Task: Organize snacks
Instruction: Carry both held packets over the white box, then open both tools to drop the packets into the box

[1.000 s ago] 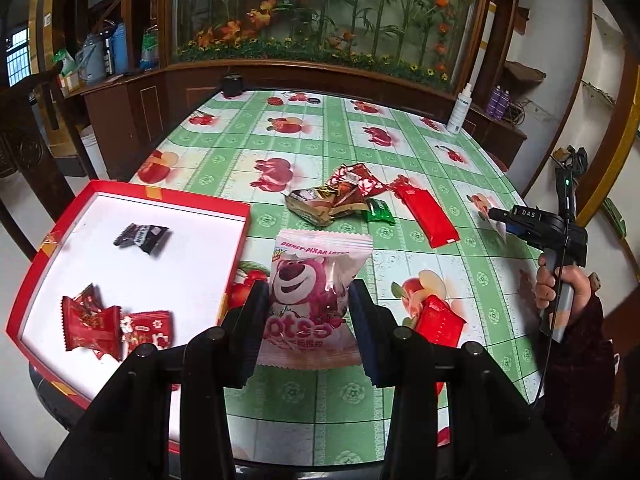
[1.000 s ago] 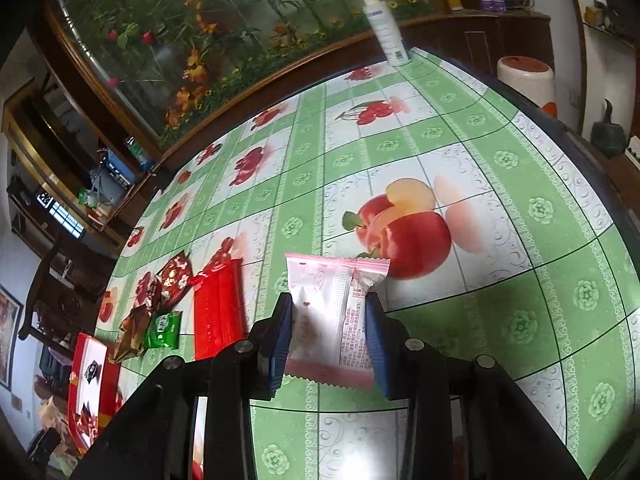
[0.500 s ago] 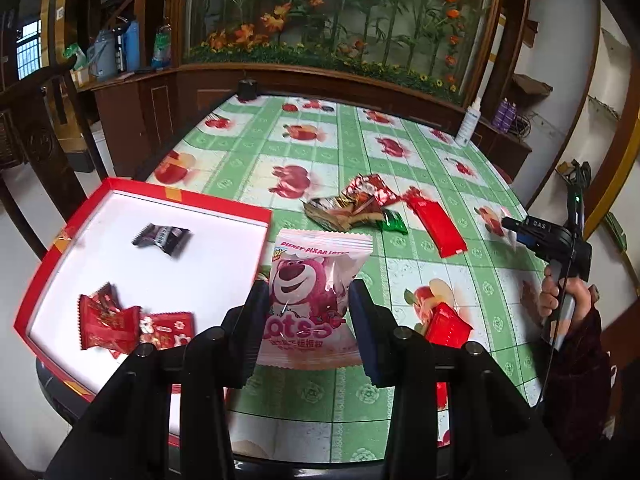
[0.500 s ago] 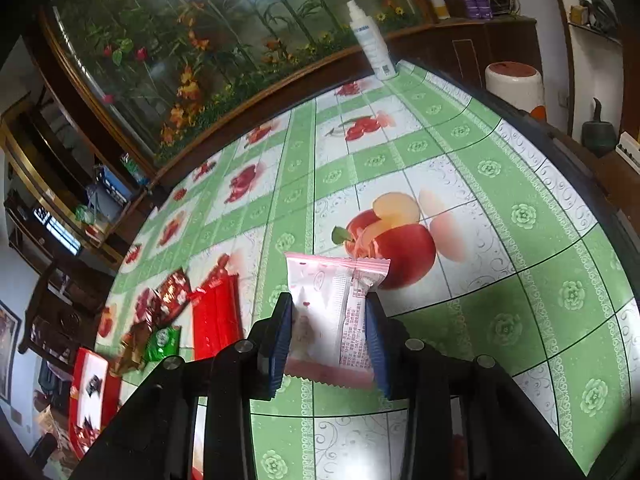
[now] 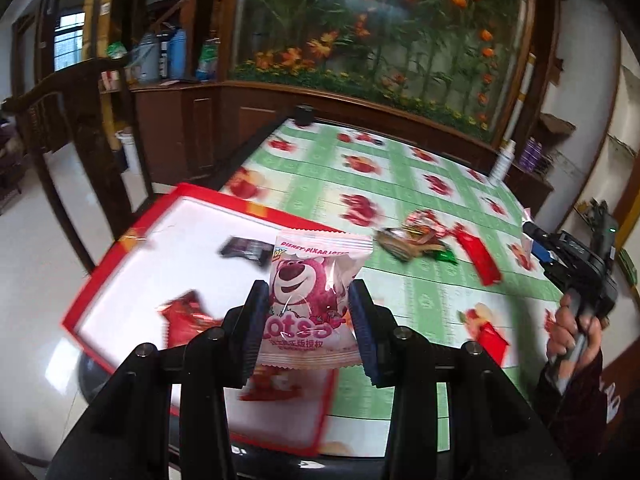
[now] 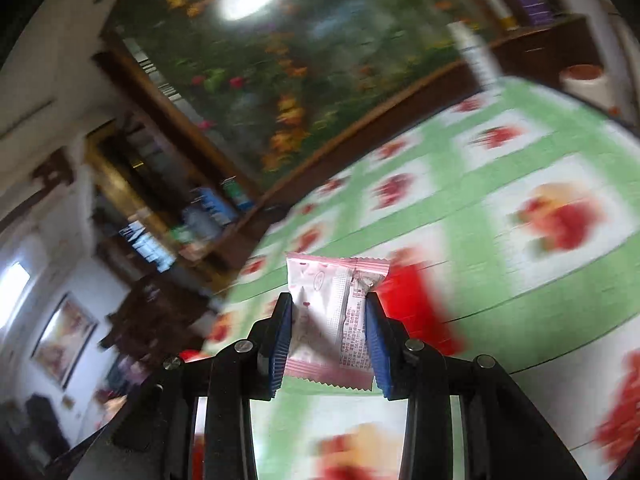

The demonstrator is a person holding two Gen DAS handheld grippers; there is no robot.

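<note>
Table: a tablecloth of green bands and white squares printed with red fruit, spread over a dark-edged table.
Room: dark wooden cabinets, a large flower mural behind the table, a pale glossy floor, a white spray bottle at the far table edge.
Tray: one red-rimmed white tray at the near left of the table.
In the tray: one dark packet and blurred red packets, number unclear.
Loose on the cloth: a small heap of mixed wrappers, one long red packet, one red packet near the table's edge.
Left gripper: clamped on one pink bear-print snack bag, held above the tray's near edge.
Right gripper: clenched on one pink-and-white snack packet, held above the cloth; view heavily blurred.
Person: one hand on the right gripper's handle.
</note>
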